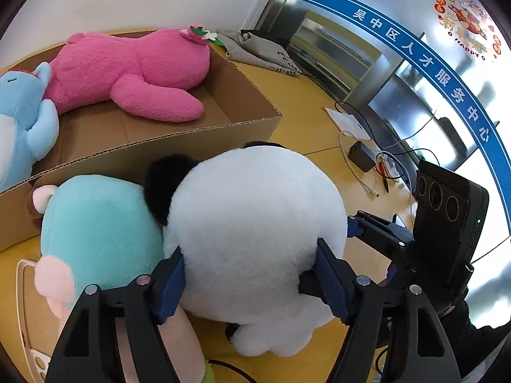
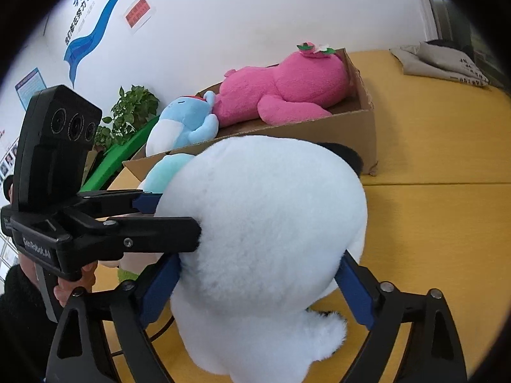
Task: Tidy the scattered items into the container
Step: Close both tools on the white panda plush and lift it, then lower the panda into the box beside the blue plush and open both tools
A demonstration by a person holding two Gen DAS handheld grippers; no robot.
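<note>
A big white panda plush point(image 1: 255, 223) with black ears stands on the yellow table, just in front of the cardboard box point(image 1: 179, 137). My left gripper point(image 1: 252, 268) is shut on the panda's white body, its blue pads pressed into the fur. My right gripper point(image 2: 258, 274) is shut on the same panda point(image 2: 265, 223) from the other side. A teal and pink plush point(image 1: 95, 229) lies against the panda's left. A pink plush point(image 1: 134, 70) and a light blue plush point(image 1: 22, 121) lie inside the box.
A grey cloth bag point(image 1: 255, 51) lies beyond the box. A black adapter point(image 1: 361, 156), cables and white paper point(image 1: 348, 121) sit at the table's right. A potted plant point(image 2: 127, 111) stands by the wall. A white frame point(image 1: 22, 303) lies at the table's near left.
</note>
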